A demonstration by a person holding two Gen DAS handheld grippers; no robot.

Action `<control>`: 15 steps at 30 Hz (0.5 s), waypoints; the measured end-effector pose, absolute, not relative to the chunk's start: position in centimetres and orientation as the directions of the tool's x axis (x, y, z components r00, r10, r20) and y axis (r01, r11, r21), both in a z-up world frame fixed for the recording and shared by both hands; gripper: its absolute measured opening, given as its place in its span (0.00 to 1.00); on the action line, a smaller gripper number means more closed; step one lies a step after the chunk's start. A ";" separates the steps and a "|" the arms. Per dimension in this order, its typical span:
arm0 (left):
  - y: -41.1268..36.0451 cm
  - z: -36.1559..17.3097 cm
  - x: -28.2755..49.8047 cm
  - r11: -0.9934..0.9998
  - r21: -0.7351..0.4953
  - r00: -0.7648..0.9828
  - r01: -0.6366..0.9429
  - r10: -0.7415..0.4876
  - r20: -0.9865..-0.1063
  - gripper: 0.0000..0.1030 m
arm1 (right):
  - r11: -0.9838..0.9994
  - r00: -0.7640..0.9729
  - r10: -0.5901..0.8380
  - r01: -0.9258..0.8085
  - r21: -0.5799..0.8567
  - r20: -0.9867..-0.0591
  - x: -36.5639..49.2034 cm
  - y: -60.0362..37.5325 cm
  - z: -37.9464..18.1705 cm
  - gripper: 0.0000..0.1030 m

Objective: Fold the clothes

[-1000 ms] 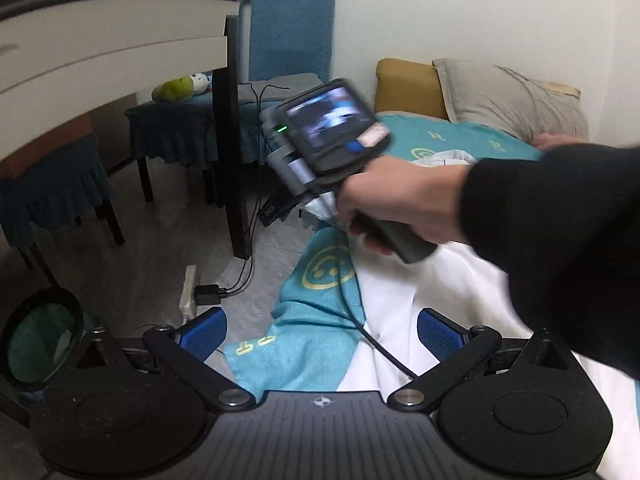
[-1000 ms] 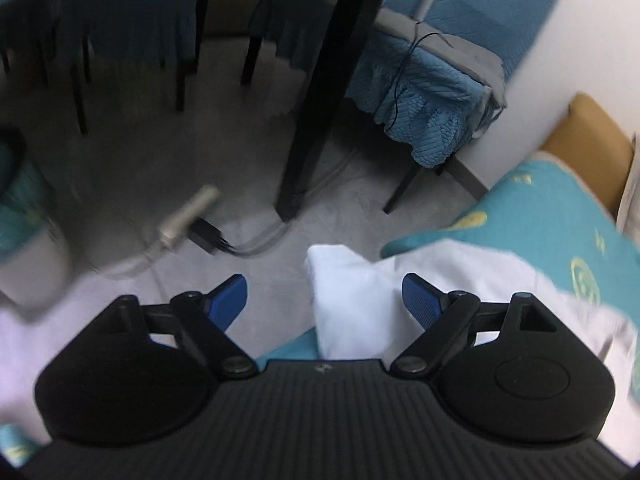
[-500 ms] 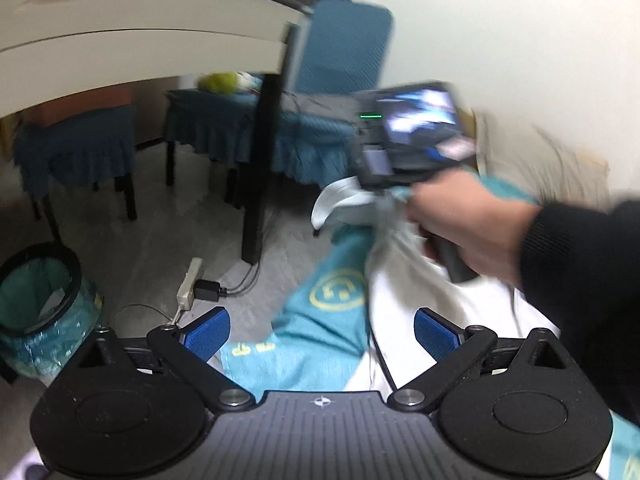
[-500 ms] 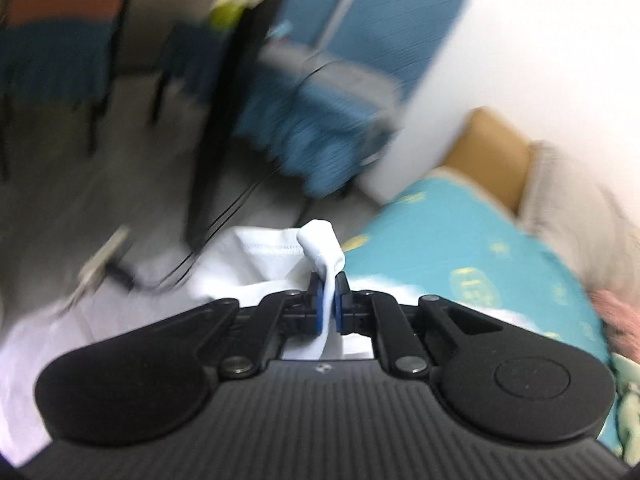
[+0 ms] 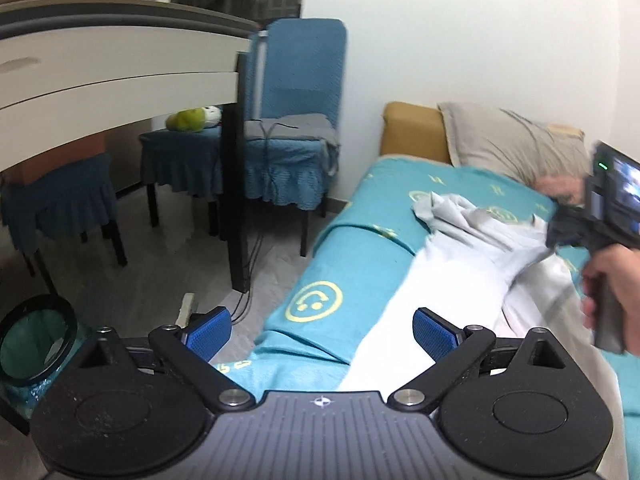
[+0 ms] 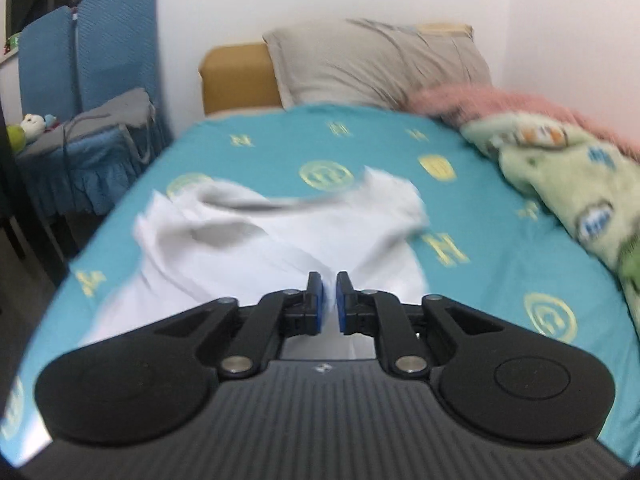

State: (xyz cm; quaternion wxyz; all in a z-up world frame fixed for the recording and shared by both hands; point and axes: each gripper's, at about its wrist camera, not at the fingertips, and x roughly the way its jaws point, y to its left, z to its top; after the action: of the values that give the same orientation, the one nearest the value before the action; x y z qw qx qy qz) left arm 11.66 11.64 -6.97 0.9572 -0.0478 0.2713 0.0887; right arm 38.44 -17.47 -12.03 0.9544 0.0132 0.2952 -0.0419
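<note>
White garment (image 6: 280,240) bunched on teal bed sheet (image 6: 500,280). Right gripper (image 6: 329,300) narrow, jaws just eased open slightly, cloth fold between pads. Left gripper (image 5: 322,330) wide, empty, near bed edge.
Advice: lay carried edge flat, smooth before release.
Only right view shows blanket (image 6: 580,168).
</note>
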 end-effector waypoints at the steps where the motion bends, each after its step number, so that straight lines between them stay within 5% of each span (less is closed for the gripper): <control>1: 11.4 -7.0 11.7 0.981 -0.040 0.837 -0.188 0.139 -0.529 0.96 | 0.998 0.821 -0.058 0.064 -0.008 -0.568 37.5 -18.0 -12.6 0.25; 3: 10.8 -7.1 11.7 0.984 -0.038 0.840 -0.175 0.129 -0.528 0.96 | 1.000 0.828 -0.023 0.016 -0.018 -0.560 35.7 -19.1 -13.2 0.57; 5: 10.4 -7.2 11.8 0.986 -0.031 0.836 -0.167 0.124 -0.535 0.96 | 0.999 0.852 0.030 -0.035 0.001 -0.523 35.3 -19.5 -13.0 0.74; 15: 9.5 -8.8 13.5 0.989 -0.021 0.801 -0.144 0.104 -0.589 0.96 | 0.971 0.823 0.237 -0.193 0.139 -0.516 41.8 -16.1 -12.4 0.73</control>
State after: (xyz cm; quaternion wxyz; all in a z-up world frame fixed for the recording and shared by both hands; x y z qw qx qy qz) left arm 13.45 9.52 -8.82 0.9484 -0.0323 0.3085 0.0655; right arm 41.76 -16.09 -12.36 0.9539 0.0402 0.2751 0.1126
